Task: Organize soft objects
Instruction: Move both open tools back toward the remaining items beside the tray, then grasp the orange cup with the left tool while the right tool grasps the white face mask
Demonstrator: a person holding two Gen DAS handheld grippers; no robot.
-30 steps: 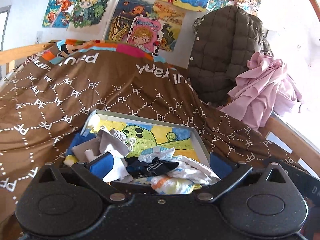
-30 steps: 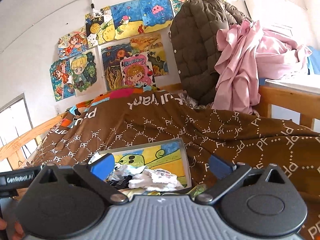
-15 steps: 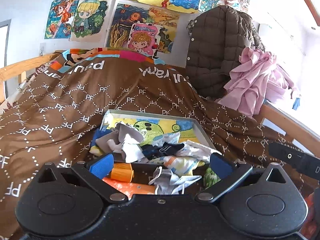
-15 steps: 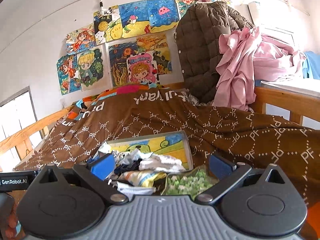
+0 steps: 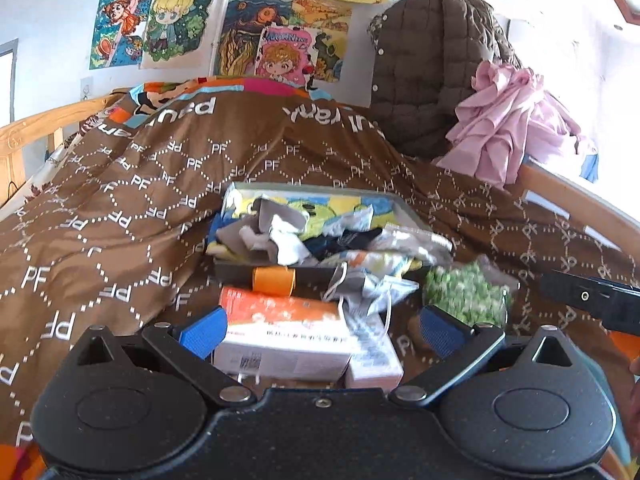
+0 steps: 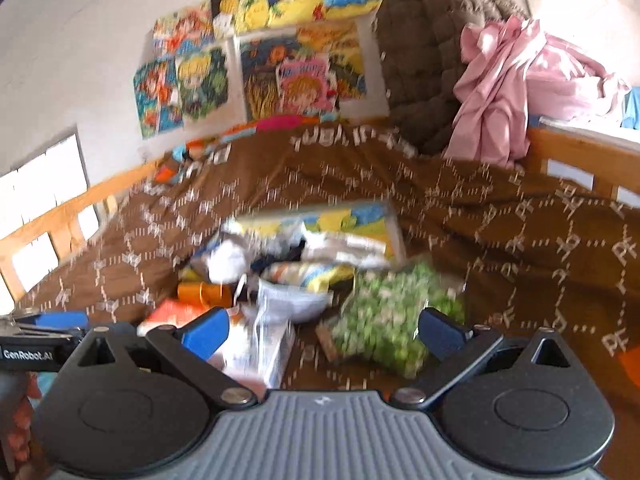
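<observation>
Tongs [image 5: 320,330] pulled back, tray [image 5: 404,210] holding socks [image 5: 280,236]

brown blanket [image 5: 120,208] with white PF diamonds, green speckled bag [image 5: 464,292], orange-and-white box [image 5: 280,332], pink shirt [image 5: 508,124], blue finger pads [image 5: 202,334]

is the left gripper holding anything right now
No, the left gripper is open, its blue pads apart above the orange-and-white box.

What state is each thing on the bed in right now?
Left tool: open, empty.
Right tool: open, empty.
Tray: heaped with crumpled cloths.
Face mask: crumpled, on the boxes.
Orange-and-white box: closed, lying flat.
Green floral bag: lying on the blanket.
Brown blanket: spread, rumpled.
</observation>
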